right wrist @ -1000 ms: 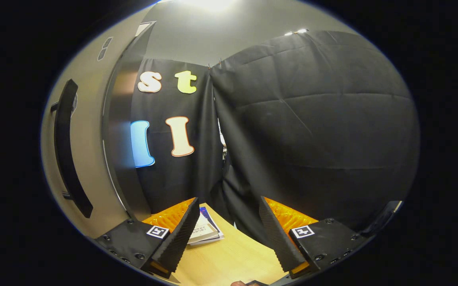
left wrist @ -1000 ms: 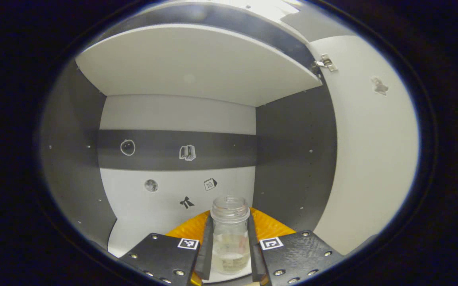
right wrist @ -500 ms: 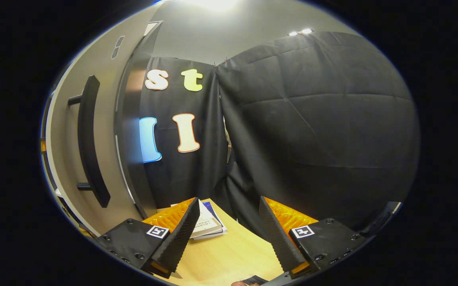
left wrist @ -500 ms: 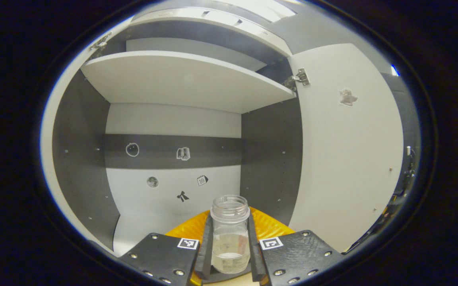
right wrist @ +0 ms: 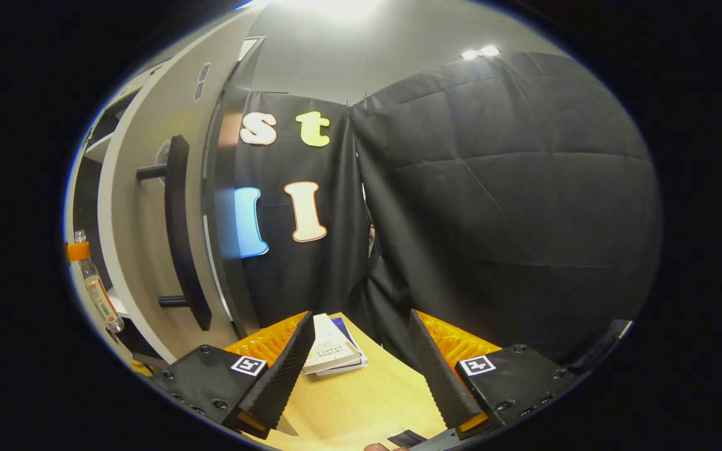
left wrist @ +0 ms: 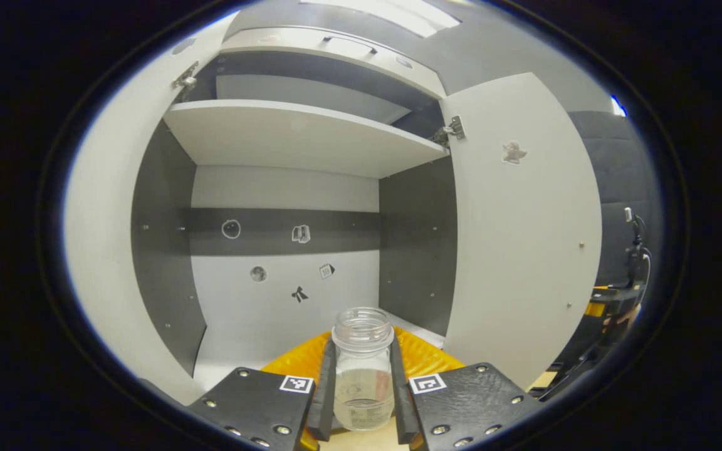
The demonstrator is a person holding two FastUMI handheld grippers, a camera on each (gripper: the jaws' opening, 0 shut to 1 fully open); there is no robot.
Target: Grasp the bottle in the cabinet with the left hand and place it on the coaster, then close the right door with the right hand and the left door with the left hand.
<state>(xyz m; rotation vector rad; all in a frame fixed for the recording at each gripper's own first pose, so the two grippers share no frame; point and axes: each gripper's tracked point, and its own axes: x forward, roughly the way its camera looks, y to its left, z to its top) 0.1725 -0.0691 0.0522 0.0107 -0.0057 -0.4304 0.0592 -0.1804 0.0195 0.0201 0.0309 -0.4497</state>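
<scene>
While both doors stand wide, the cabinet [left wrist: 286,188] shows a white shelf [left wrist: 298,134] over a bare lower compartment. The right door [left wrist: 524,232] hangs open at the right of the cabinet, and its dark handle [right wrist: 179,232] shows in the right gripper view; the left door [left wrist: 101,250] is open on the other side. Books [right wrist: 334,354] lie on the wooden surface [right wrist: 361,401], right of the cabinet. The left gripper [left wrist: 361,391] has both fingers pressed on the clear bottle [left wrist: 362,369], held upright just outside the cabinet. The right gripper [right wrist: 361,376] has its fingers spread, grasping nothing.
</scene>
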